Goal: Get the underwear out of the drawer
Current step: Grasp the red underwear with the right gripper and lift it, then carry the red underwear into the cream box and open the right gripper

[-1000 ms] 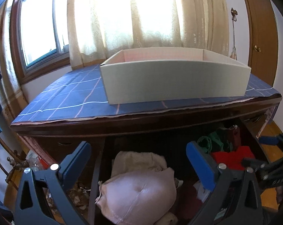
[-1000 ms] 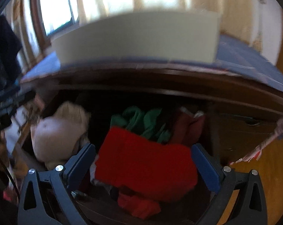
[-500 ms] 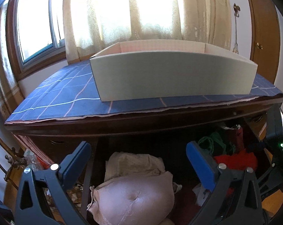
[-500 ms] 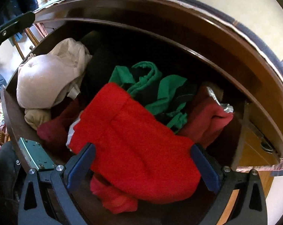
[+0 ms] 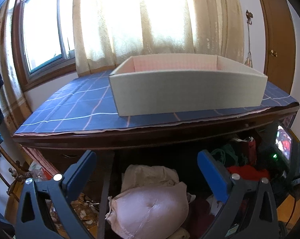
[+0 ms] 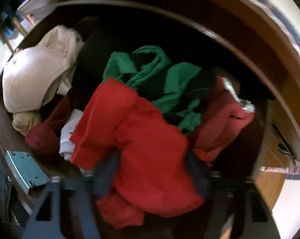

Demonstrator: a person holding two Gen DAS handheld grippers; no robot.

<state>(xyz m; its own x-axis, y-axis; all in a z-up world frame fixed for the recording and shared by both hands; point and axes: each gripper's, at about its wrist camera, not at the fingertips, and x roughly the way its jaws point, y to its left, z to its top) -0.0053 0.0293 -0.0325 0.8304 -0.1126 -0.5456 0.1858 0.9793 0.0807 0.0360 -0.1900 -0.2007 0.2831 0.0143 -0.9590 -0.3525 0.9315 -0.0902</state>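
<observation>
Right tongs (image 6: 150, 181) dropped into drawer (image 6: 2, 131) w/ jaws closing round red garment (image 6: 142, 139) directly beneath; left tongs (image 5: 146, 171) spread, farther, over pink bra (image 5: 150, 211).

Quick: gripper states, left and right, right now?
Left gripper: jaws open, nothing between them.
Right gripper: jaws have just been closing, now pinching the red garment.

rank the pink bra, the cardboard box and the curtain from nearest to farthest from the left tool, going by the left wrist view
1. Pink bra: in the open drawer, low between the fingers of the left tool.
2. Cardboard box: on the blue cloth on top of the dresser, beyond the drawer.
3. Curtain: at the window behind the box, farthest back.
</observation>
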